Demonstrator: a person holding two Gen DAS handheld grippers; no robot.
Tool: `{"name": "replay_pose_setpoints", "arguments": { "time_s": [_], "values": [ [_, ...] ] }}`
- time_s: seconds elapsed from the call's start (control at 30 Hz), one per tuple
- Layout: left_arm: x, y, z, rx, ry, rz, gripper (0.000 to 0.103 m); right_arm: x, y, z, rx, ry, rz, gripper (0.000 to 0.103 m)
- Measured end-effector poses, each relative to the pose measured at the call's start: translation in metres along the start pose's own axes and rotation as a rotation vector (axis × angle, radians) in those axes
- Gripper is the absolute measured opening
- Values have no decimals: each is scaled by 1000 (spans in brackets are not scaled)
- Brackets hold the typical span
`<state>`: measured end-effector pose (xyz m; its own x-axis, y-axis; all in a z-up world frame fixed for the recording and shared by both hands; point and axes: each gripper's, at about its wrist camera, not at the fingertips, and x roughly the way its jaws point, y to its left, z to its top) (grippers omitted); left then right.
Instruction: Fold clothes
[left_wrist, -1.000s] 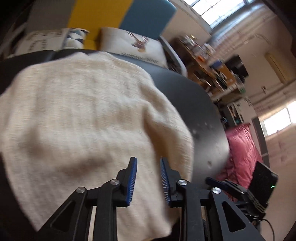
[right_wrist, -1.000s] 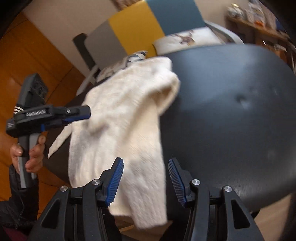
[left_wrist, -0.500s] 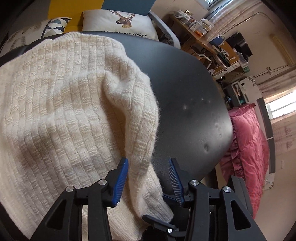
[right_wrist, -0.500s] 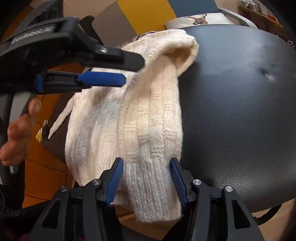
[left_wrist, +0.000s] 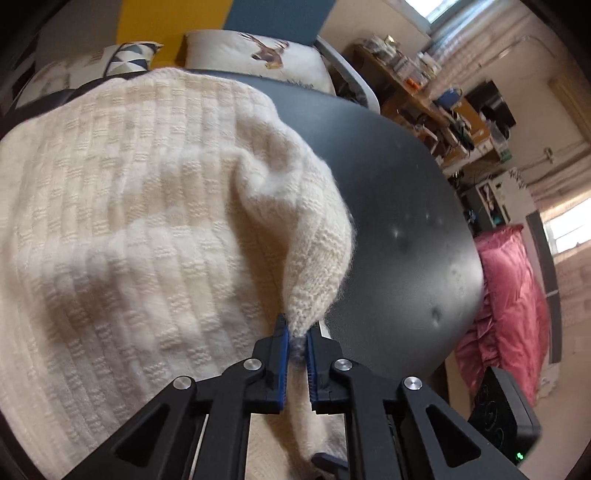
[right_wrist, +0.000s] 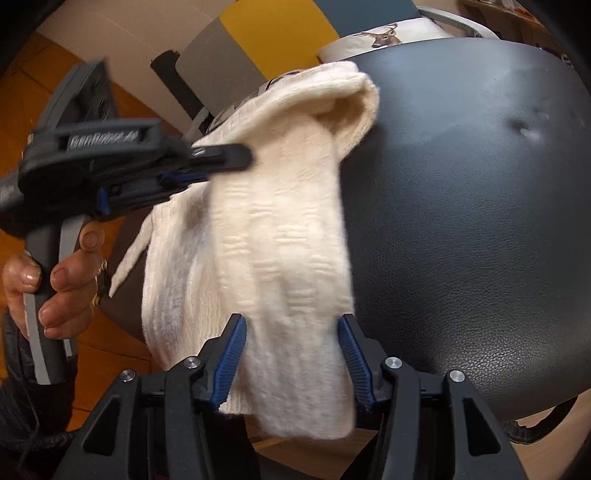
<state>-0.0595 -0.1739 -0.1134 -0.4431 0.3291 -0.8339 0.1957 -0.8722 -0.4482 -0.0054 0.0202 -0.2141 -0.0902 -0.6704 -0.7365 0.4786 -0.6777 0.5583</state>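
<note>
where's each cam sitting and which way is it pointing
Left wrist: on the left gripper, looking down along its fingers, shut on a fold of the cream sweater on the black table; no body part shows.
Right wrist: on the right gripper, looking down along its open fingers at the hanging sleeve; the left hand shows.
Shared: sweater, table, deer cushion.

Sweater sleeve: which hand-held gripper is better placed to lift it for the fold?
Left. The left hand-held gripper is already shut on a pinch of the sweater at the sleeve. The right hand-held gripper only straddles the cuff end, jaws open, so it would have to close first.
</note>
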Motion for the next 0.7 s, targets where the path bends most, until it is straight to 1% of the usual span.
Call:
{"name": "replay_pose_setpoints", "arguments": {
  "time_s": [0.07, 0.13, 0.2, 0.23, 0.3, 0.37, 0.43, 0.47, 0.5, 0.57, 0.6, 0.63, 0.7],
  "values": [
    [-16, 13, 1, -34, -45, -12, 7, -7, -7, 4, 37, -28, 21, 54],
    [-41, 32, 2, -74, -110, -25, 6, -15, -16, 10, 79, -71, 30, 54],
    [-64, 51, 2, -108, -167, -36, 6, -21, -23, 21, 96, -111, 6, 54],
    [-73, 58, 1, -121, -185, -39, 6, -17, -18, 23, 98, -130, -20, 54],
    [-91, 76, -1, -142, -220, -49, 6, -13, -20, 37, 99, -152, -46, 52],
    [-106, 92, 3, -158, -255, -36, 4, -9, -21, 52, 100, -172, -70, 51],
    [-119, 105, -2, -175, -284, -21, 3, -1, -19, 64, 109, -166, -59, 48],
    [-125, 113, -5, -189, -302, -13, 3, 2, -20, 68, 120, -161, -69, 47],
    [-130, 124, -6, -209, -313, -16, 3, 6, -21, 72, 131, -157, -79, 46],
    [-140, 146, -11, -258, -332, -10, 3, 12, -23, 80, 152, -148, -100, 39],
    [-141, 153, -13, -263, -328, -5, 3, 16, -24, 84, 163, -143, -110, 35],
    [-141, 160, -15, -267, -322, -2, 3, 19, -25, 88, 173, -137, -117, 29],
    [-132, 164, -21, -256, -279, -30, 4, 29, -25, 90, 189, -109, -97, 28]
  ]
}}
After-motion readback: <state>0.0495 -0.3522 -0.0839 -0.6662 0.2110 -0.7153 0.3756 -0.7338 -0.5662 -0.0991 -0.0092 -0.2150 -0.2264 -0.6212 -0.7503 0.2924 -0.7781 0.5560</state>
